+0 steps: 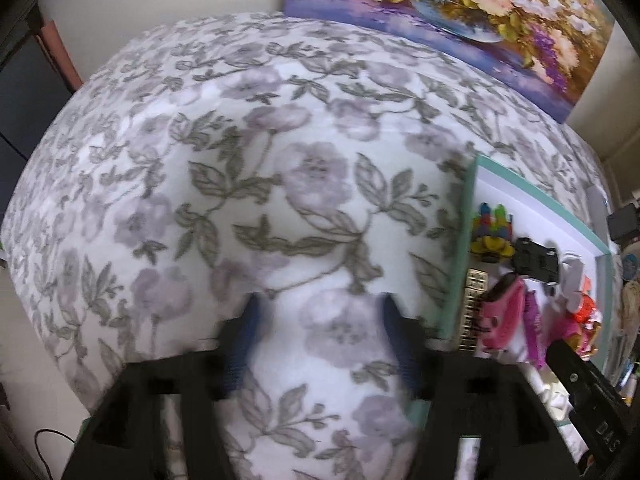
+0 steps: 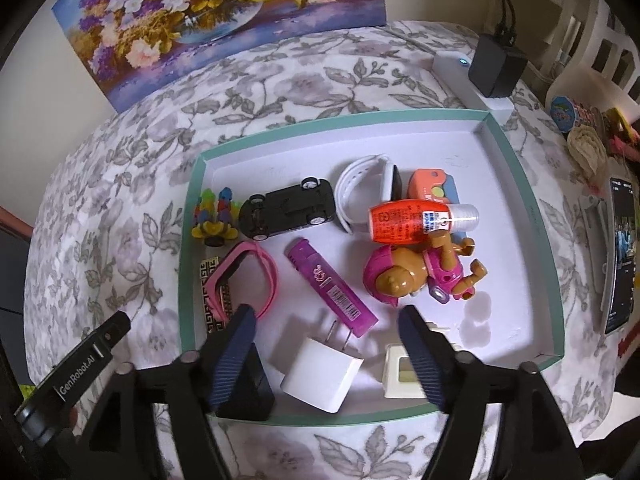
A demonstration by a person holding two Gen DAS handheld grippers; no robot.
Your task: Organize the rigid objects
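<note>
Now both grippers hang spread and empty by the shallow teal-rimmed cardboard tray [image 2: 516, 176].
Closing here, the right gripper [image 2: 328, 322] could knock the white plastic charger plug [image 2: 320, 376] against the tray's near wall; the left gripper [image 1: 318, 310] hovers over bare cloth beside the tray.

A tabletop [image 2: 132, 128] covered by a white cloth printed with grey leaves and pale purple flowers. Lying directly on the cloth is a shallow rectangular cardboard tray with a teal rim and white floor [image 2: 516, 168], filled with small toys and household items. Just beyond the tray's far right corner lies a white power strip [image 2: 452, 68] with a black plug-in adapter [image 2: 496, 66] seated on it. At the tabletop's far edge a painted canvas of flowers in a vase [image 2: 224, 12] stands against the wall. The cloth left of the tray [image 1: 464, 240] is bare
</note>
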